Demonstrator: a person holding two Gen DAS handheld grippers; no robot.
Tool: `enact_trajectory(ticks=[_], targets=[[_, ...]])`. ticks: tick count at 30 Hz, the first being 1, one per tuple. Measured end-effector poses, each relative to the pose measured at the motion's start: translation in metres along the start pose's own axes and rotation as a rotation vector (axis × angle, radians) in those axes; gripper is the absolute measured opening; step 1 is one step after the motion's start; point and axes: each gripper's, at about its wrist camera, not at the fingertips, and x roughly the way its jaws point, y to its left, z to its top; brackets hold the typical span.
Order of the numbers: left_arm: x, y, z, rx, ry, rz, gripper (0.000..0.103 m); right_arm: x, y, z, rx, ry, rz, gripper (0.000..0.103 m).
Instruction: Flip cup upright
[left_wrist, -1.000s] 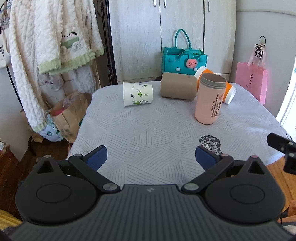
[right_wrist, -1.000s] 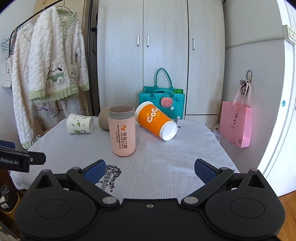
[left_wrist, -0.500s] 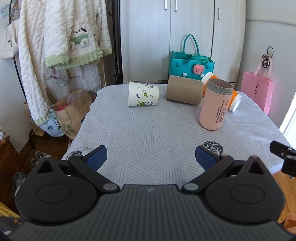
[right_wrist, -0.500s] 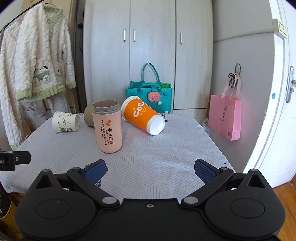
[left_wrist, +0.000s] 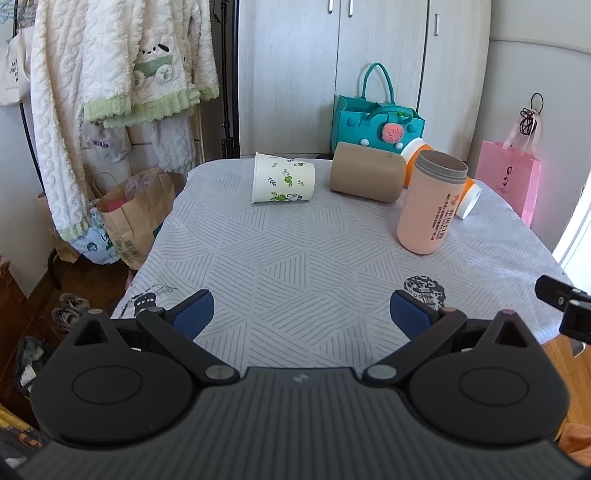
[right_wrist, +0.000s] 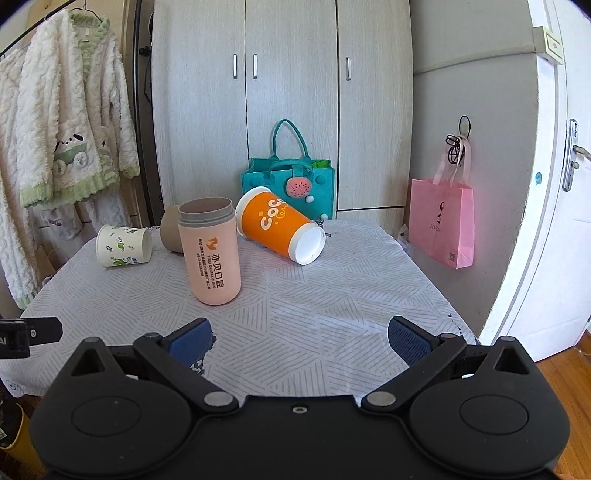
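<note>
A lived-in room of a home: fleece pyjamas (right_wrist: 70, 133) hung on a rack beside a wardrobe (right_wrist: 280, 103), gift bags (right_wrist: 443, 225) stood by the door (right_wrist: 554, 206), and a cloth-covered table (left_wrist: 295, 266) held cups.

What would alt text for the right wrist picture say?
A pink cup stands upright on a table among three cups lying on their sides: orange, leaf-patterned white and tan. The open right tool hovers at the near edge, holding nothing, with a cupboard behind.
</note>
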Motion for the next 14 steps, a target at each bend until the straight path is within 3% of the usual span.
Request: enact_trajectory(ticks=[9, 14], targets=[[-0.0042, 0.0004, -0.0011, -0.005, -0.022, 0.003, 0.103, 0.0036, -0.0015, -0.0018, -0.010, 0.017, -0.012, 0.103], [-0.0054, -0.0046, -0.0031, 0.014, -0.026, 0.046, 0.103, 0.0021, -0.0021, -0.0018, -0.011, 0.011, -0.010, 0.103]])
